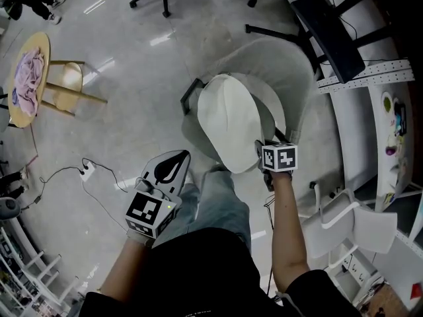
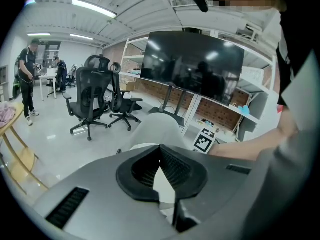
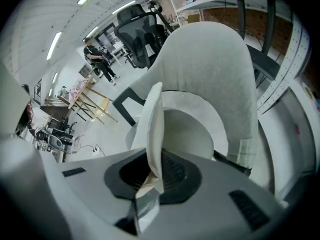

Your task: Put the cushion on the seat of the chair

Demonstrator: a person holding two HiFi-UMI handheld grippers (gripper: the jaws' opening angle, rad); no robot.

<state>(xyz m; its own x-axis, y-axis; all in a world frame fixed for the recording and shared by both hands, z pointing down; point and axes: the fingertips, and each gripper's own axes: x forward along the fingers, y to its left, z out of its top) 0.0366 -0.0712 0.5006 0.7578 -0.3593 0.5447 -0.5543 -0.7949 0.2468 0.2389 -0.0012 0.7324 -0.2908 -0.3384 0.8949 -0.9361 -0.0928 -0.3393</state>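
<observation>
— Where do we have the off-white oval fabric cushion (image 1: 228, 121)?

— Our right gripper (image 3: 152, 173) pinches its near edge. The jaws are clamped on the thin rim, and the rest spreads out beyond the fingertips, over the seat (image 3: 194, 128) of the pale grey upholstered tub chair (image 1: 285, 71).

— Which way does it run?

— Its long axis leads from our grip toward the chair's curved back, broad face upward. We cannot tell whether it touches the seat.

— And our left gripper (image 2: 160, 149)?

— Its tips are together with nothing between them, and we hold it apart from the cushion.
</observation>
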